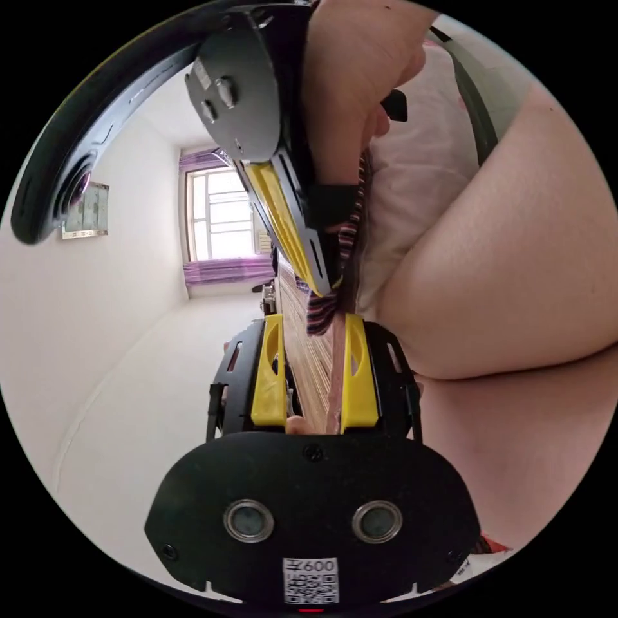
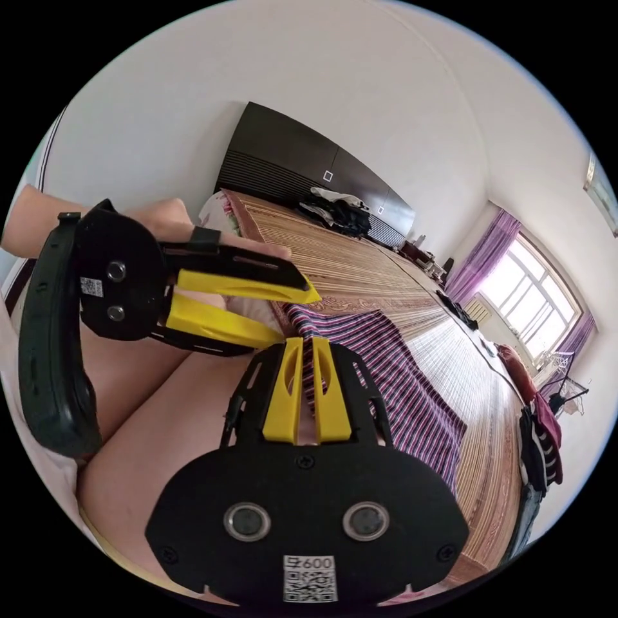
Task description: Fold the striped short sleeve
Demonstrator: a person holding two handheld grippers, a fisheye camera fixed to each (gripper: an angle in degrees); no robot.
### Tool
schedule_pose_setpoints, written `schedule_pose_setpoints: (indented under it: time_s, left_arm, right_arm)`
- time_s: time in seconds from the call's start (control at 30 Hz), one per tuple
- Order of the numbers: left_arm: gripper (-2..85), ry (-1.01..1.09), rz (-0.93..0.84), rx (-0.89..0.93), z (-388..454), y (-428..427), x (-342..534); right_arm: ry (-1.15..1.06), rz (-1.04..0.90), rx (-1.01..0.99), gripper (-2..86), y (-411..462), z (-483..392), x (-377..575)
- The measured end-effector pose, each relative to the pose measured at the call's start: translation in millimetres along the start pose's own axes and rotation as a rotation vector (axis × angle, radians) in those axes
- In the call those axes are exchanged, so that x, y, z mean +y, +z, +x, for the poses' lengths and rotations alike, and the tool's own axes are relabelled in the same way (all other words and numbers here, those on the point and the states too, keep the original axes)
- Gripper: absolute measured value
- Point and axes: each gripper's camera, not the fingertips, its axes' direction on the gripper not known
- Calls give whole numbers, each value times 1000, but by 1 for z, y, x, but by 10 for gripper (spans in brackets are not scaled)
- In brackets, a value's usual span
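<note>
My right gripper [image 2: 308,342] has its yellow fingers [image 2: 285,393] nearly pressed together, pinching the near edge of the striped short sleeve shirt [image 2: 393,373], which lies spread on the bamboo mat [image 2: 360,264] of the bed. My left gripper [image 1: 314,322] holds its fingers [image 1: 269,373] spread, a bunch of the same striped cloth hanging just beyond their tips. Past the shirt, the mat runs to a dark headboard [image 2: 302,161] with a heap of dark clothes [image 2: 338,212] before it, and a window with purple curtains [image 2: 553,302] lights the white-walled room.
</note>
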Motion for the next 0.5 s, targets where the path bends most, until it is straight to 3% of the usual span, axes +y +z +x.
schedule_pose_setpoints:
  time_s: [0.23,0.5]
  left_arm:
    - [38,76,39,-130,35,2,-4]
    - [32,17,62,-181,49,-34,-4]
  right_arm:
    - [-8,44,48,-3,37,-14,41]
    - [-191,-227,287,-4,137,-33,122]
